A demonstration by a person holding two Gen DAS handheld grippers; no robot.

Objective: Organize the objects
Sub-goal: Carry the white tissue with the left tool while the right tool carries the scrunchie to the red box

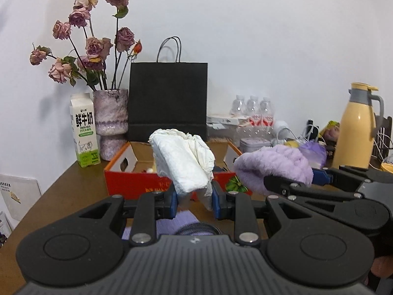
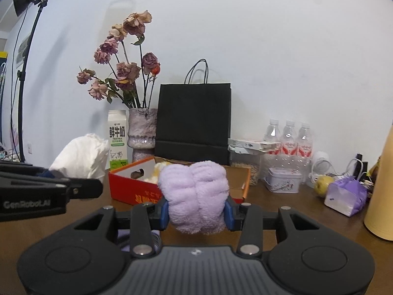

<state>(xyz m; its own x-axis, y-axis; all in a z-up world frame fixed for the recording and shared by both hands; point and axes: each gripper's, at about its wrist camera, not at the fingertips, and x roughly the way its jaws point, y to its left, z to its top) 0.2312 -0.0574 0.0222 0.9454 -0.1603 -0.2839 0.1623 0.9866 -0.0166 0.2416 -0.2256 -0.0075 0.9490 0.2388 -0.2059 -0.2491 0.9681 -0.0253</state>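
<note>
**Both tongs loaded in front of the open red box**

The left tongs are clamped on a crumpled white cloth bundle, which stands up from between the blue pads and leans slightly to the right. The right tongs are clamped on a fluffy lilac plush item, squeezed in at its lower sides so that it bulges above the pads. The two tongs sit side by side, the left one's load seen at the left edge of the right wrist view, the right one's lilac load seen at the right in the left wrist view.

Just beyond both loads an open red cardboard box rests on the brown surface; something pale yellow lies inside it, too hidden to name. Behind the box stand a milk carton, a mottled lilac vase of dried roses and a black paper bag against the white wall. To the right are three water bottles, a small tin, a yellowish fruit, a purple pouch and a yellow thermos jug. A light stand rises at the far left.
</note>
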